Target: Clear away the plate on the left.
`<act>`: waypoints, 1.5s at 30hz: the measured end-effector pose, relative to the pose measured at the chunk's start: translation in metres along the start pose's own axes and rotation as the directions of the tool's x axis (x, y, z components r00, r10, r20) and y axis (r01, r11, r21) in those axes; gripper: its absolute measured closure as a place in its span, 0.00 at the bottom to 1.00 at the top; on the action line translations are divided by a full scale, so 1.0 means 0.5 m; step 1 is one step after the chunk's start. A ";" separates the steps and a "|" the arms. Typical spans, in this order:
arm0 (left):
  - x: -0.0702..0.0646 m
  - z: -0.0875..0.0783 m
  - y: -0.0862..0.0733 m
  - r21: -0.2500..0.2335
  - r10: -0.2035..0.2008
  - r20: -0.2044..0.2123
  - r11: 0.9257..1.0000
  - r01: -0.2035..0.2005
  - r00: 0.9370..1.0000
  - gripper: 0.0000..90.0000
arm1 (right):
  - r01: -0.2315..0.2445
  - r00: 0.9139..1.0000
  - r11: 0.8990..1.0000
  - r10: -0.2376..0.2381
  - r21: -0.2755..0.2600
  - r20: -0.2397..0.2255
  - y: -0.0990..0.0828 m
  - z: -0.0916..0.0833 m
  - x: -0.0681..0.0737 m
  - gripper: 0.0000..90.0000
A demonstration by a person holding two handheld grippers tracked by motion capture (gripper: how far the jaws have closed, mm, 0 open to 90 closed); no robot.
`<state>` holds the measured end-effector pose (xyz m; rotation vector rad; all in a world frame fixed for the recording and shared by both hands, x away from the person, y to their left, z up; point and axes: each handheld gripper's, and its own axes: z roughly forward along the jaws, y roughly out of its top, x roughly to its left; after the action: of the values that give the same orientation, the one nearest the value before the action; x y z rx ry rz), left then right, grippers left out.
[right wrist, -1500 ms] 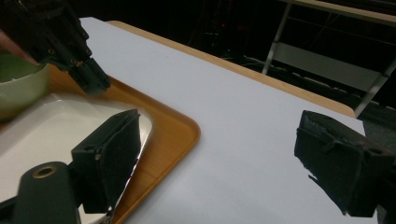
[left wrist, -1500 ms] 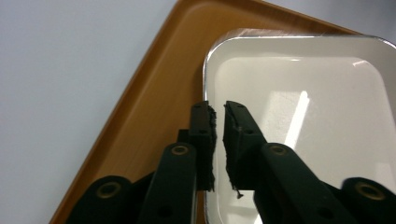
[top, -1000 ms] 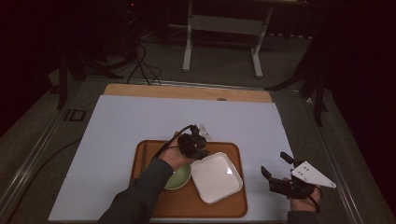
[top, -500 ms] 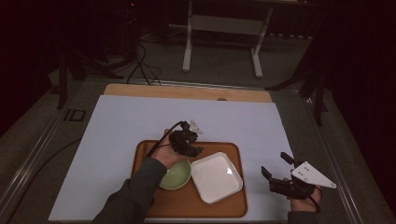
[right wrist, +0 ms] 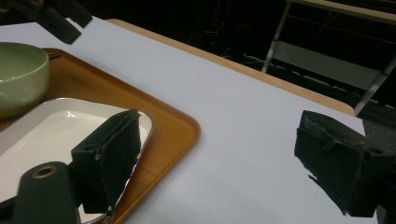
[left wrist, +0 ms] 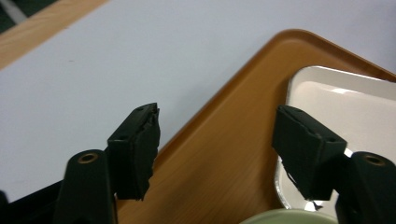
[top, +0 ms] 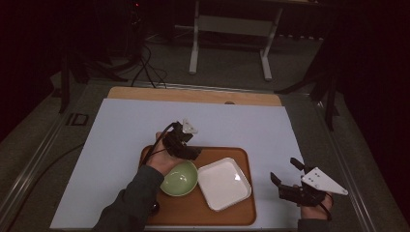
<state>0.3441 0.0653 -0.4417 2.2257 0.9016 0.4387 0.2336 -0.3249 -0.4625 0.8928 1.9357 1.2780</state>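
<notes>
1. High view, centre of the frame: the left tongs (top: 186,145) hang over the far edge of the tray (top: 246,217), just above the green bowl (top: 179,178). Their jaws have just been opening and now stand wide apart with nothing between them.
2. Left gripper view: between the two black pads (left wrist: 135,149) lies only bare tray wood. The bowl's pale green rim (left wrist: 280,217) peeks in at the bottom edge, below the tongs and apart from both pads.
3. The bowl sits on the left half of the tray, upright, with its right side just beside or touching the white square plate (top: 224,182); I cannot tell which.
4. Handling, as a judgement: the bowl looks like glazed ceramic or hard plastic, so stiff, smooth and likely slippery, light enough for one pair of tongs, and liable to chip if dropped. The best hold is probably across the rim, one pad inside the wall and one outside, on the side away from the plate so the pads have room.
5. The plate is shallow with a raised glossy lip (right wrist: 144,122); it would likely need a pinch on that lip and would tilt easily.
6. Lower right of the high view: the right tongs (top: 286,180) rest over the white desk (top: 121,125) beside the tray's right edge, jaws wide apart, holding nothing and touching nothing.
7. Right gripper view: its pads (right wrist: 109,154) frame the tray's corner and open desk surface.
</notes>
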 end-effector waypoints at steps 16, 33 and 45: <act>0.071 -0.114 -0.074 -0.137 -0.152 -0.126 0.981 0.135 0.980 0.31 | -0.002 1.000 1.000 0.002 0.006 -0.003 -0.001 0.002 0.001 0.15; 0.099 -0.230 -0.247 -0.294 -0.335 -0.201 0.917 0.269 0.921 0.31 | -0.008 1.000 1.000 0.008 0.024 -0.017 -0.002 0.013 0.002 0.15; 0.085 -0.288 -0.369 -0.319 -0.422 -0.256 0.886 0.335 0.870 0.29 | -0.025 0.999 0.999 0.026 0.038 -0.036 -0.003 0.021 0.001 0.15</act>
<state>0.2098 0.2602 -0.4677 1.7006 1.3392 0.6976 0.2417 -0.3198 -0.4673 0.9215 1.9889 1.2847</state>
